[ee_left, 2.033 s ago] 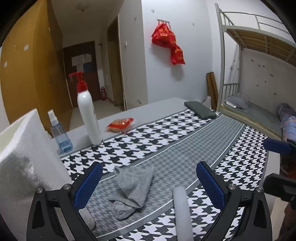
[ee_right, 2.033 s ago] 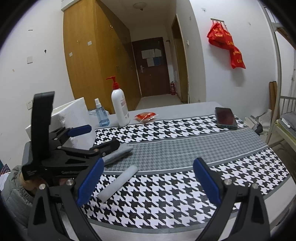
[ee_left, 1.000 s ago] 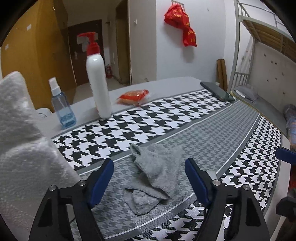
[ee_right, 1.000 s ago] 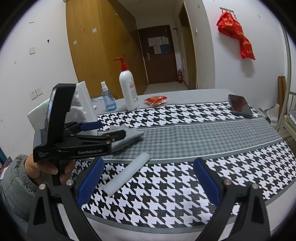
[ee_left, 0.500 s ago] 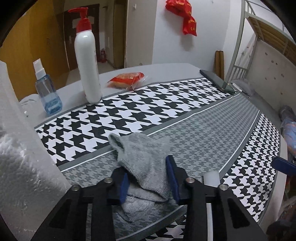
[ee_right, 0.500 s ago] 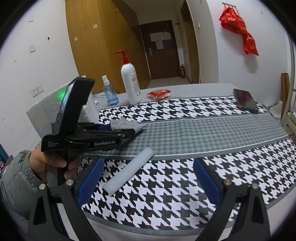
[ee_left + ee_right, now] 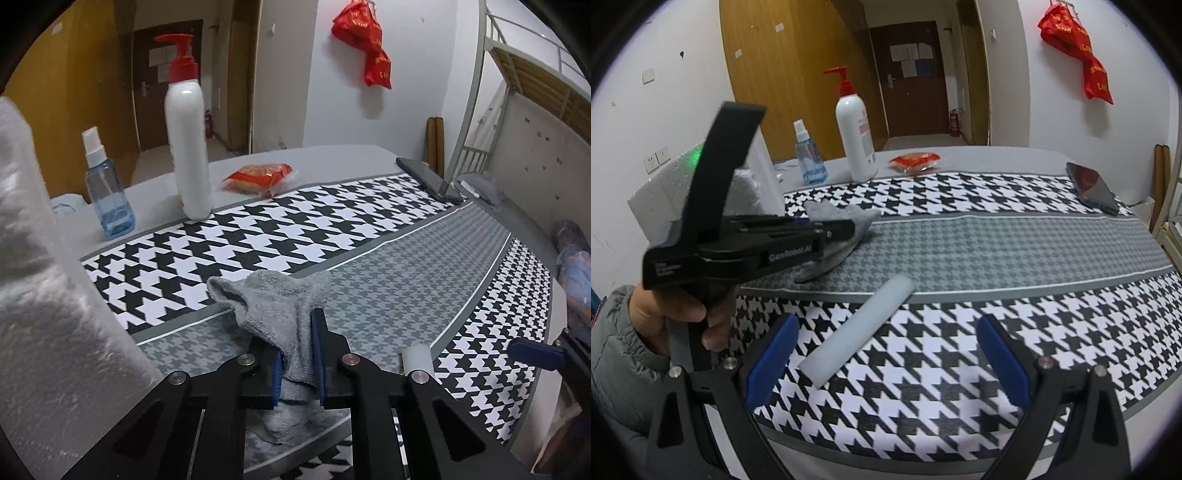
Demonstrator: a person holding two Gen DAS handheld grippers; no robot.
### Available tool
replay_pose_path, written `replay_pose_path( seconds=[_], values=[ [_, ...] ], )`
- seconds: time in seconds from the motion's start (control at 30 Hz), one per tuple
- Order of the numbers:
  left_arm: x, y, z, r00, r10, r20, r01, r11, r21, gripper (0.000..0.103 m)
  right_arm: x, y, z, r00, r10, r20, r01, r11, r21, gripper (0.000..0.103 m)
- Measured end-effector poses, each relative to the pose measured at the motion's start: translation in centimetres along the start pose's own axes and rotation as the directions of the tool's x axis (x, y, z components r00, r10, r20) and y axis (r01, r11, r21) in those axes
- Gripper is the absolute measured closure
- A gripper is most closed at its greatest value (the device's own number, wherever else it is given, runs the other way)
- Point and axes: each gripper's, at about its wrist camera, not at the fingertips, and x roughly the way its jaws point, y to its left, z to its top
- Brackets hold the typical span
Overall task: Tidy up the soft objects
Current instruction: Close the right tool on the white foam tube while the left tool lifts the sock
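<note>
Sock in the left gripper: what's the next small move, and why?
Probably lift it straight up. The left gripper is shut on the sock, but its lower folds lie on the cloth. The right gripper is open, over the foam roll.

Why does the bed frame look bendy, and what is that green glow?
Left wrist view: the fisheye lens curves the bunk bed frame near the edge. Right wrist view: a green glow shines on the white foam block behind the left gripper.

One gray sock, one foam roll, two bottles, one phone, one snack packet.
</note>
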Motion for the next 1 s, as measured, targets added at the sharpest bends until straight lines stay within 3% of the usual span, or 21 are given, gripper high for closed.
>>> replay_pose_path(
  seconds=[0.17,0.73,1.0],
  values=[
    [-1.6,0.7,-0.1,0.999,0.010,0.042,-0.009,1.000,-0.014,0.088,0.6,1.2,0.1,1.000,-0.024,-0.020,0.023,1.000,-0.019,0.005],
    [-3.9,2.2,-0.8,0.992,0.060,0.115,-0.055,0.997,-0.048,0.088,3.0,2.9,-0.4,0.986,-0.107,-0.132,0.108,0.994,0.007,0.048],
    [-6.4,2.0,-1.2,0.979,0.071,0.193,-0.065,0.997,-0.037,0.088,3.2,4.2,-0.7,0.974,-0.178,-0.142,0.184,0.982,0.032,0.054]
  ],
)
